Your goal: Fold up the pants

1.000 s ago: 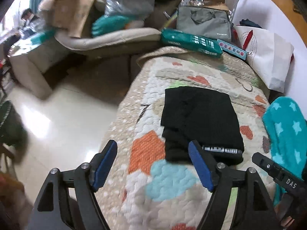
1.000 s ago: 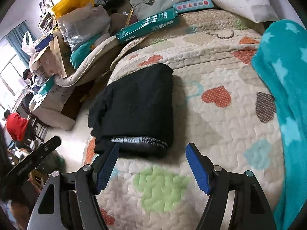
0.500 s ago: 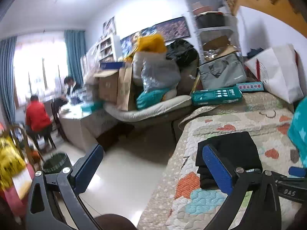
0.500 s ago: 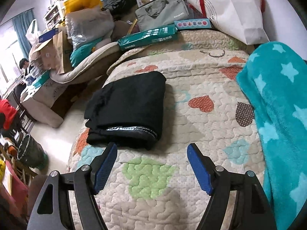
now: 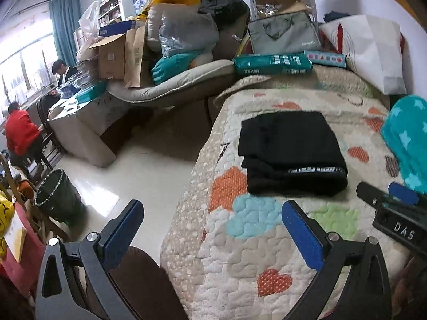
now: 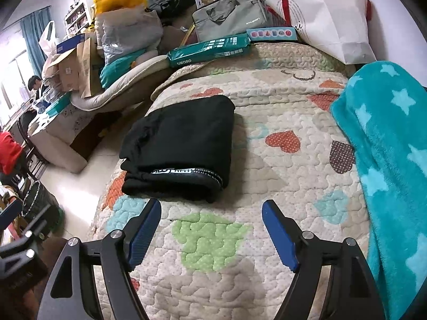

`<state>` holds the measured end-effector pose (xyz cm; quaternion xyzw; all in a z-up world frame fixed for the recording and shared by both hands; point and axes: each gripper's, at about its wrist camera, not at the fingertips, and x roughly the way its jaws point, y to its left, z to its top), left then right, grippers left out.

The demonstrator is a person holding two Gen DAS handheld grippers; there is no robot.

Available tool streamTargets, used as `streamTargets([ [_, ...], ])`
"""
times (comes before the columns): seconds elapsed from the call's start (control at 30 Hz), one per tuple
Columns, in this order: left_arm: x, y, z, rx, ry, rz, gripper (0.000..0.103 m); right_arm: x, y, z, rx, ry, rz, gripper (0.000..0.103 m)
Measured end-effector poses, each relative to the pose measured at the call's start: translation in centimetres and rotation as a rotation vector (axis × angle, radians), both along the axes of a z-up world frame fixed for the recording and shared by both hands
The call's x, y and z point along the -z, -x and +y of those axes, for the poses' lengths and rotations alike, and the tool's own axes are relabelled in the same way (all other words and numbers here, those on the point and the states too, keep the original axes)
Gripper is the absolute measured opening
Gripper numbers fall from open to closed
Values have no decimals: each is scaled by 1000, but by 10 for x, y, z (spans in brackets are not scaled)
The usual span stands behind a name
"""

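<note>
The black pants (image 5: 289,146) lie folded in a neat rectangular stack on the quilted bed cover (image 5: 250,242), with the white-lettered waistband facing me. They also show in the right wrist view (image 6: 181,146). My left gripper (image 5: 213,224) is open and empty, held back from the pants over the bed's near left edge. My right gripper (image 6: 212,226) is open and empty, a short way in front of the pants above the quilt (image 6: 280,101). The right gripper's body shows at the right edge of the left wrist view (image 5: 395,213).
A teal star blanket (image 6: 387,144) lies along the bed's right side. A green box (image 6: 210,49), a grey bag (image 6: 229,17) and a white paper bag (image 6: 328,18) sit at the bed's far end. A bin (image 5: 57,196) stands on the floor to the left, near seated people.
Both grippers have pulled back from the folded pants, which lie still. The left wrist view swung up toward the room and came back down toward the bed.
</note>
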<state>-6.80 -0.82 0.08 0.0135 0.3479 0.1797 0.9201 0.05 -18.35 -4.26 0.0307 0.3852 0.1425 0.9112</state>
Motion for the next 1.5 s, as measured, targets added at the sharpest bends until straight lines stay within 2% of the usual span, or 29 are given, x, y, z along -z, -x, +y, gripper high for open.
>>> streamTargets([
  [0.3, 6, 3, -12, 51, -28, 20, 103, 3, 2, 7, -25, 36, -8, 84],
  [0.8, 16, -1, -12, 77, 35, 78, 103, 8, 4, 15, -44, 76, -5, 86],
  [1.5, 24, -6, -6, 53, 71, 116, 103, 11, 4, 17, -49, 90, -3, 88],
])
